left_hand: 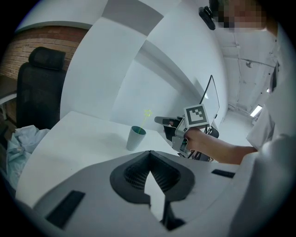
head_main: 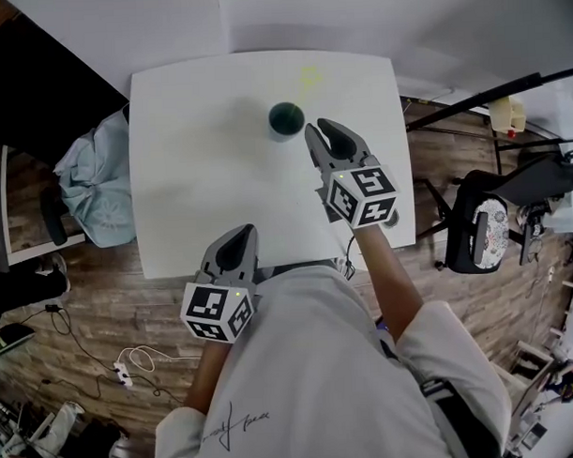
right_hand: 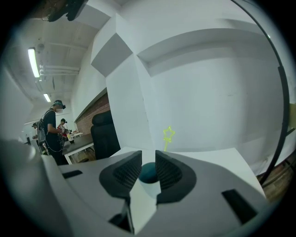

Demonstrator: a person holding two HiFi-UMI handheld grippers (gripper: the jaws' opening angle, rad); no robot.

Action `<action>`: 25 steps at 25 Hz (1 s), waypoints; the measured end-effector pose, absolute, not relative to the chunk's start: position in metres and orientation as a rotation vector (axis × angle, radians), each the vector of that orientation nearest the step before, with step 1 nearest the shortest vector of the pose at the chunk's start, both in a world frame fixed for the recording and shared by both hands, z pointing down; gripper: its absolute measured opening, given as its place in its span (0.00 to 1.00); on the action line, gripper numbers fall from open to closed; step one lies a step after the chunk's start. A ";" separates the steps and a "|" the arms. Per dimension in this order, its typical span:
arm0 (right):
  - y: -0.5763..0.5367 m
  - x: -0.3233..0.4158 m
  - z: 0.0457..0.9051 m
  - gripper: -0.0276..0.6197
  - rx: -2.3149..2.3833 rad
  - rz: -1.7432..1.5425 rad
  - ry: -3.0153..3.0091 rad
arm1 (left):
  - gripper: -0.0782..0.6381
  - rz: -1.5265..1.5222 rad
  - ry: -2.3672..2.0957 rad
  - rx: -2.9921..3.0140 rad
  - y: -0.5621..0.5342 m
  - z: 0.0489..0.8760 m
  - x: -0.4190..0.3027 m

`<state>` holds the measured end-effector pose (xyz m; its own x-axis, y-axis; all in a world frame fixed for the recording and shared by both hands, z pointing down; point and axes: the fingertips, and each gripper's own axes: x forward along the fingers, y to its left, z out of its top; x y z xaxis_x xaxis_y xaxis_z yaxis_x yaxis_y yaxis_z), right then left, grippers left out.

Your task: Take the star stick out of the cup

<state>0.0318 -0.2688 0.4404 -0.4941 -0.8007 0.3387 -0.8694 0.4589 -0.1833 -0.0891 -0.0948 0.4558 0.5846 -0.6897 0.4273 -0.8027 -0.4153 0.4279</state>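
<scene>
The right gripper (head_main: 322, 131) reaches out over the white table (head_main: 191, 189) with its jaws a little apart and nothing between them. In the right gripper view (right_hand: 148, 154) the dark teal cup (right_hand: 149, 172) shows through the gap, just past the tips and not touched by either jaw. From the head view the cup (head_main: 285, 118) stands just beside the tip of that gripper's left jaw, toward the far edge of the table. The star stick (right_hand: 168, 135) is in the cup: a thin yellow-green stem that leans away from the person, its star head well above the rim.

The left gripper (head_main: 238, 236) hangs back at the near edge of the table, well apart from the cup. Its jaws are closed tip to tip (left_hand: 149, 152) and hold nothing. In its view the cup (left_hand: 136, 138) and star stick (left_hand: 147, 113) stand upright on the tabletop, with the other gripper close beside them.

A black office chair (left_hand: 39, 88) stands off the left side of the table, and a pale blue cloth (head_main: 97, 178) is bunched beside that edge. A white cable (head_main: 132, 362) lies on the wooden floor (head_main: 101, 305). Far off in the right gripper view a person (right_hand: 53, 132) stands near a desk
</scene>
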 end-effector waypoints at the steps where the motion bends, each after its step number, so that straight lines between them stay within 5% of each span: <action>1: -0.271 0.032 0.442 0.18 1.454 0.498 -2.501 | 0.10 0.245 -1.185 2.209 -0.095 0.456 -0.090; 25: -0.317 0.031 0.473 0.18 1.422 0.622 -2.484 | 0.10 0.254 -1.167 2.169 -0.108 0.463 -0.085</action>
<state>0.0308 -0.3165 0.4729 -0.5116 -0.7693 0.3828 -0.8589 0.4451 -0.2535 -0.0853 -0.1082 0.4627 0.5847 -0.6742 0.4512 -0.8007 -0.3901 0.4547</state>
